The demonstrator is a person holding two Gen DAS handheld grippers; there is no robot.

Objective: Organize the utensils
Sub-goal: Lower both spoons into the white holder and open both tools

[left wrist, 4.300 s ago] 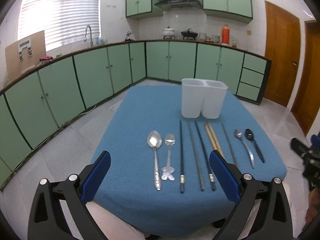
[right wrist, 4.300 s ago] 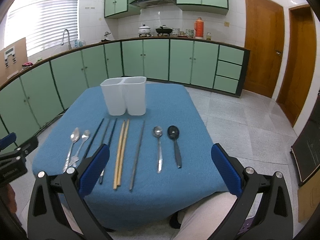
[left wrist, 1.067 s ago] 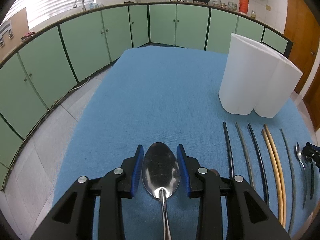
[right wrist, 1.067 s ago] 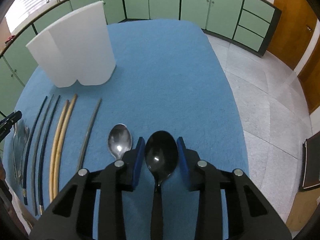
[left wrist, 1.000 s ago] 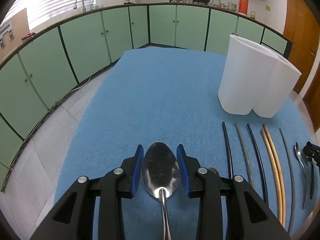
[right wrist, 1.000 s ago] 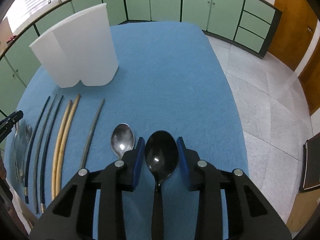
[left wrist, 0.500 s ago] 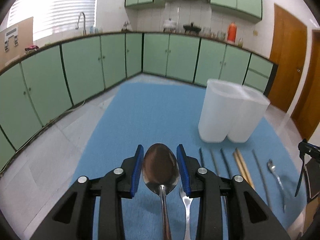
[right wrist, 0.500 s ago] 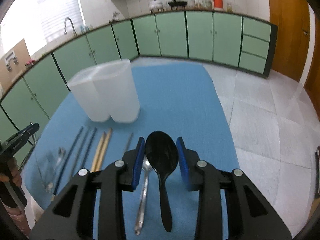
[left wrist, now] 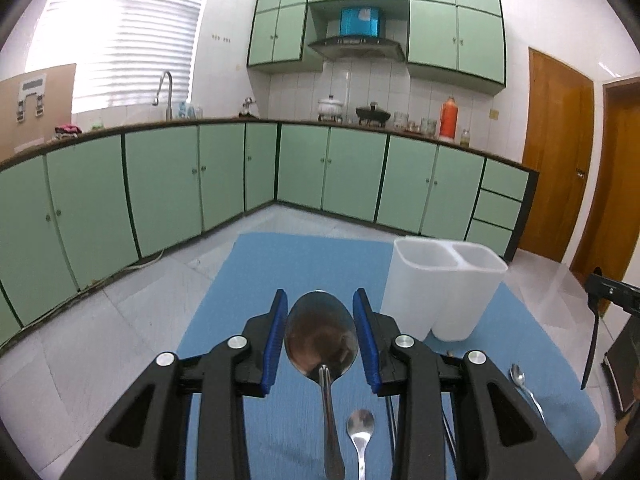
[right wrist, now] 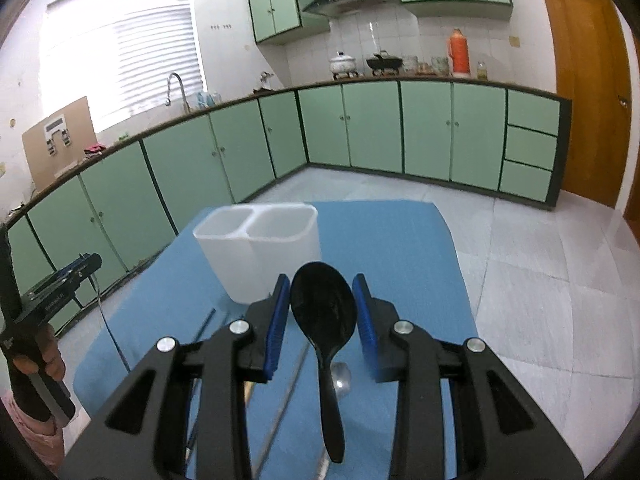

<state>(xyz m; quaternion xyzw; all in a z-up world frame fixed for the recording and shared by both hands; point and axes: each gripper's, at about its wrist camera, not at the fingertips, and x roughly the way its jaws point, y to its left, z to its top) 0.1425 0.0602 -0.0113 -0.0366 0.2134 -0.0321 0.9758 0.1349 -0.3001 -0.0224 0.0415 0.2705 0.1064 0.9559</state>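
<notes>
Black angular gripper frames with silver screw heads carry blue finger pads; lower left, a bare-skinned hand above pink clothing.

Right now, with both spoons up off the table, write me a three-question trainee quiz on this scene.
1. True or false: the left gripper holds a black spoon.
2. How many compartments does the white holder have?
3. Which lies on the blue cloth? A) fork B) small silver spoon C) knife

Key: 1. False, a large silver spoon; the right gripper holds the black spoon. 2. Two. 3. B.
</notes>
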